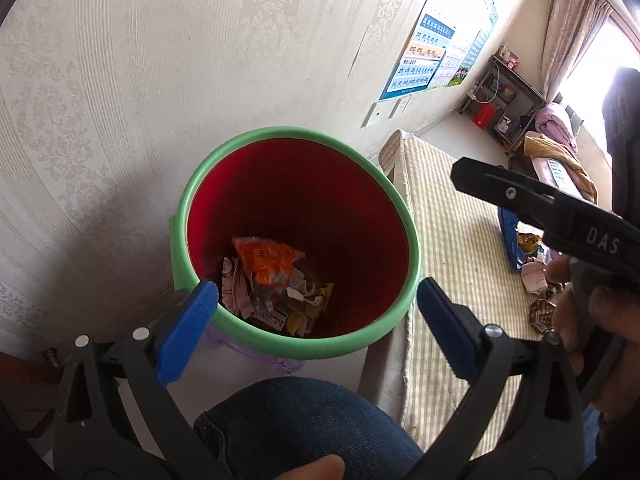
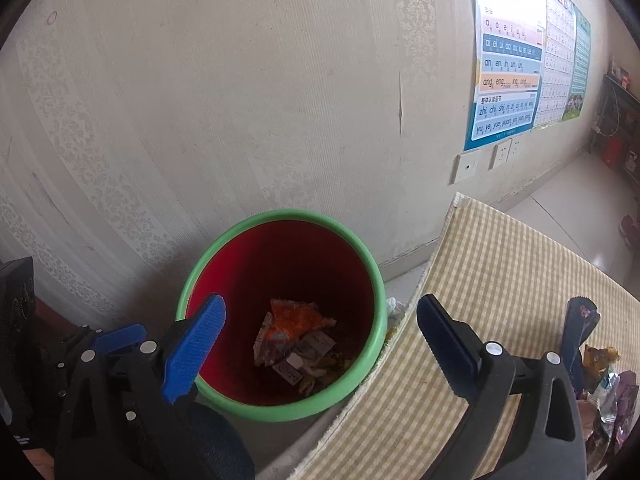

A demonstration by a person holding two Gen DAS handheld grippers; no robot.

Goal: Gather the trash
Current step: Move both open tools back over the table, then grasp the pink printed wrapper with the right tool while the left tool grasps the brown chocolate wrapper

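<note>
Both the left gripper and right gripper gaped wide and empty over the green-rimmed red plastic bin, so next they should reach for the crinkly wrappers beside that bin.

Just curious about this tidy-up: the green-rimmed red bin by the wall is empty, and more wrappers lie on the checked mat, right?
Not quite. The bin is not empty: the left wrist view shows an orange wrapper and scraps at its bottom. More wrappers do lie on the checked mat.

Black gripper, blue ribbed pads, denim trousers
</note>
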